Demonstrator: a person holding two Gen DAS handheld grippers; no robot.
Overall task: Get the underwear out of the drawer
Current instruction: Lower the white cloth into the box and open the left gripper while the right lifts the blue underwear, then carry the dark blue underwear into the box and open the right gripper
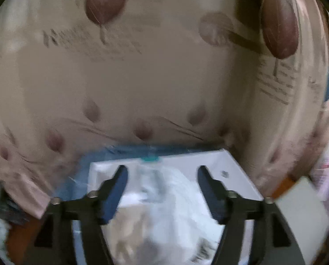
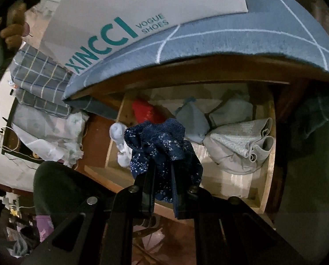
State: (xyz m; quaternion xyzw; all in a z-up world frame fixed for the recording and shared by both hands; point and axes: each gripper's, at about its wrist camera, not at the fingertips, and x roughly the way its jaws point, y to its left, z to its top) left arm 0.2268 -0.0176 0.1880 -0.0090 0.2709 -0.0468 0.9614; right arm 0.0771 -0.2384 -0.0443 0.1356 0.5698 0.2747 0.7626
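Observation:
In the right wrist view my right gripper (image 2: 162, 165) is shut on dark blue underwear with small white flowers (image 2: 157, 141), held bunched above the open wooden drawer (image 2: 269, 154). The drawer holds a red garment (image 2: 145, 110), light blue garments (image 2: 193, 119), a white piece (image 2: 120, 137) and a grey-white folded garment (image 2: 237, 148). In the left wrist view my left gripper (image 1: 162, 172) is open, with pale white cloth (image 1: 164, 209) lying between its fingers over a white box (image 1: 186, 161). That view is blurred.
A blue mat with white lines (image 2: 230, 37) covers the cabinet top above the drawer, with a white XINCCI shoe box (image 2: 120, 22) on it. Plaid fabric (image 2: 38, 81) and plastic bags (image 2: 47, 132) lie at the left. A beige leaf-print curtain (image 1: 142, 77) hangs behind the left gripper.

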